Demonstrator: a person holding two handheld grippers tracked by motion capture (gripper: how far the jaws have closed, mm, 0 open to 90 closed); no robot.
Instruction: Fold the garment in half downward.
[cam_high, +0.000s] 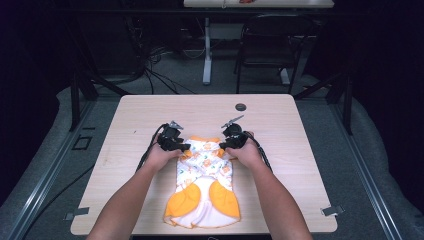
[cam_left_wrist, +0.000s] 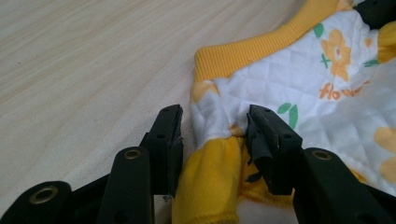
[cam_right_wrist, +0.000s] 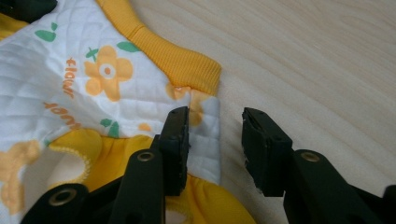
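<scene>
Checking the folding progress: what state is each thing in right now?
Garment: flat on the table, sleeves folded in over the front.
Left claw: open, yellow sleeve cuff between its jaws, not pinched.
Right claw: open, straddling the garment's edge.
Round table cap: seated in its hole.

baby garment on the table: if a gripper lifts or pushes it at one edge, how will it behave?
The baby garment is quilted cloth already folded and creased, so it would likely droop from one pinch. Lying flat on the table, it can't roll. A push would probably bunch it between the open left gripper jaws.
</scene>
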